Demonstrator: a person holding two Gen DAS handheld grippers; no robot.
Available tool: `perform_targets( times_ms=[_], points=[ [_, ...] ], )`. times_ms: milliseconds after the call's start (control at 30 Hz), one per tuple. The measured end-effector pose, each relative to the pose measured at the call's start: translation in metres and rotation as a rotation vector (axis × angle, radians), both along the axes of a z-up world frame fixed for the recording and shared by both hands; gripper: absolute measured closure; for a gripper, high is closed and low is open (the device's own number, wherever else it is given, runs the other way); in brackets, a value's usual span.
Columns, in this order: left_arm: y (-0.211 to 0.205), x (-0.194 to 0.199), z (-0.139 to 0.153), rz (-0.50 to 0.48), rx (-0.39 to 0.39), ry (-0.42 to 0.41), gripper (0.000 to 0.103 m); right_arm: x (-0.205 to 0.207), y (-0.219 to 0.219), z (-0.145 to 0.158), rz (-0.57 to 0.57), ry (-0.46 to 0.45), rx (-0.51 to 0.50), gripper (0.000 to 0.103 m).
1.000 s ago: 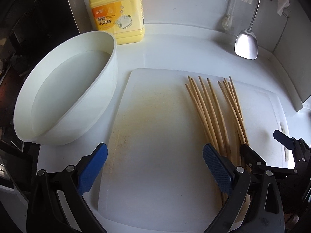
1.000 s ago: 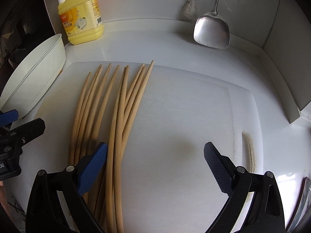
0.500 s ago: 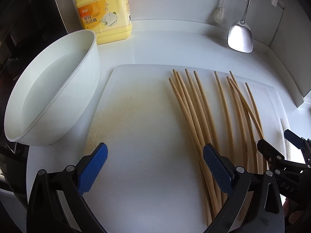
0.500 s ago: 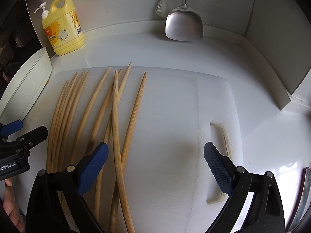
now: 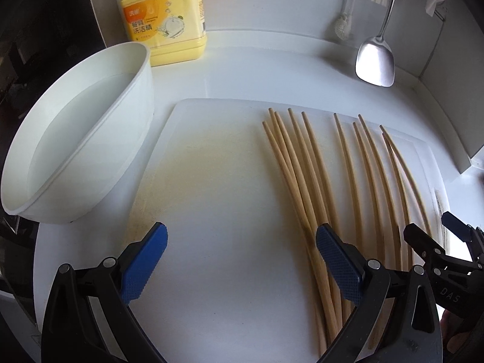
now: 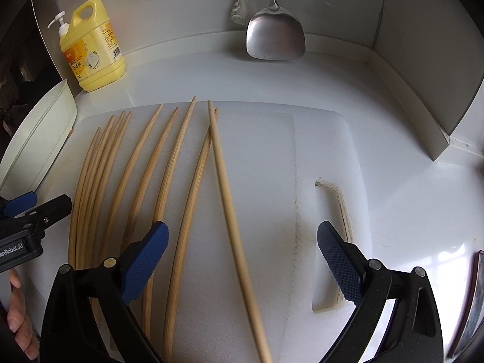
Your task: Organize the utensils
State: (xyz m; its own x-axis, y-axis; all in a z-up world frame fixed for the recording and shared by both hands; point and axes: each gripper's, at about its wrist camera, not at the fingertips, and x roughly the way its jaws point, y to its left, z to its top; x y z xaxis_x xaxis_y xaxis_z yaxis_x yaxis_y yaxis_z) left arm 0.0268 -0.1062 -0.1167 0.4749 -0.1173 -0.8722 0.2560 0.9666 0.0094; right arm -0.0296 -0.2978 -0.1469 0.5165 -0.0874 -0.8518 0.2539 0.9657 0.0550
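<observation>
Right wrist: pale wooden chopsticks fanned.

Home kitchen. White counter with upturned back edge, white cutting board with wooden chopsticks lying on it, yellow dish-soap pump jug in far left corner, steel spatula and brush hanging at the back wall, white basin at left edge.

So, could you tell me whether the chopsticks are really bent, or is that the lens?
Lens: in the left wrist view the chopsticks bow outward, in the right wrist view too, most near the edges; the cutting board edge curves likewise.
</observation>
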Motion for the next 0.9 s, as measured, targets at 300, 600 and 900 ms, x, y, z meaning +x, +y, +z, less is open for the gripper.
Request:
perform_targets(
  times_ms=[300,600,900],
  points=[
    [0.022,-0.001,-0.007,0.035,0.010,0.000,0.006,-0.004,-0.011,-0.006,-0.023,-0.004,0.042,0.009],
    [0.043,0.004,-0.010,0.083,0.006,-0.003,0.006,-0.006,-0.013,0.004,-0.013,-0.036,0.031,0.009],
    [0.059,0.010,-0.014,0.146,0.019,-0.017,0.007,-0.007,-0.037,0.005,-0.060,-0.034,0.005,0.009]
  ],
)
